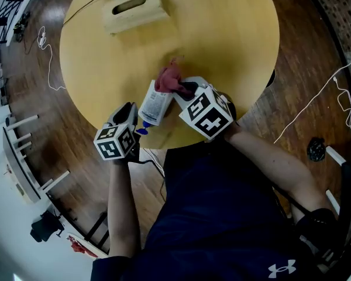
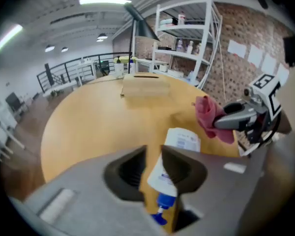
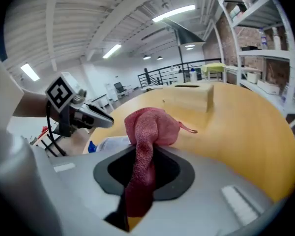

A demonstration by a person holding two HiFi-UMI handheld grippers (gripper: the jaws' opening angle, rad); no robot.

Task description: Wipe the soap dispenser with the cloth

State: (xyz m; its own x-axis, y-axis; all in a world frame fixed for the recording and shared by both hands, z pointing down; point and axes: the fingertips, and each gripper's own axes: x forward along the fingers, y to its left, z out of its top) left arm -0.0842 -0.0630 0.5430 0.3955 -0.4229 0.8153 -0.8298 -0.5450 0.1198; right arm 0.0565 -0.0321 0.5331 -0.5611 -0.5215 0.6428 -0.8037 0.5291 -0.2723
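Note:
The soap dispenser (image 1: pixel 155 104), a white bottle with a blue pump (image 1: pixel 143 129), hangs tilted over the near edge of the round wooden table (image 1: pixel 222 28). My left gripper (image 1: pixel 140 123) is shut on its neck; in the left gripper view the bottle (image 2: pixel 181 140) sticks out from between the jaws of that gripper (image 2: pixel 155 151). My right gripper (image 1: pixel 184 89) is shut on a red cloth (image 1: pixel 168 78), which rests against the bottle's upper end. In the right gripper view the cloth (image 3: pixel 150 127) bunches over the jaws of that gripper (image 3: pixel 142 154), with the bottle (image 3: pixel 110 142) just left of it.
A wooden box (image 1: pixel 131 7) with a slot stands at the table's far side. White cables (image 1: pixel 333 92) trail over the wood floor on the right and left. A white shelf rack (image 2: pixel 187 33) stands by a brick wall beyond the table.

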